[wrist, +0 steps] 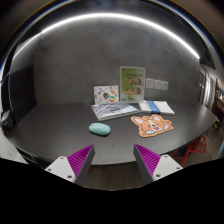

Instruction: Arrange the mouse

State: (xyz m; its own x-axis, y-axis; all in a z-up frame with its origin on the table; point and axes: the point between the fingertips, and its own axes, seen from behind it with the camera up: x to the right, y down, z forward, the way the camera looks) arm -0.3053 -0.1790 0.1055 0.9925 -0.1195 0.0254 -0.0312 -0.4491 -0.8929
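Note:
A pale teal mouse (99, 128) lies on the dark table (60, 125), well beyond my fingers and slightly left of their midline. To its right lies an orange cat-shaped mouse mat (152, 125). My gripper (112, 160) is open and empty, its purple pads (82, 158) spread wide above the table's near edge. Nothing is between the fingers.
Behind the mouse lie papers and a booklet (112, 110). A green-and-white card (132, 83) and a smaller card (106, 94) stand against the back wall. A blue-edged sheet (157, 106) lies at the back right. A dark monitor-like object (15, 95) stands at the far left.

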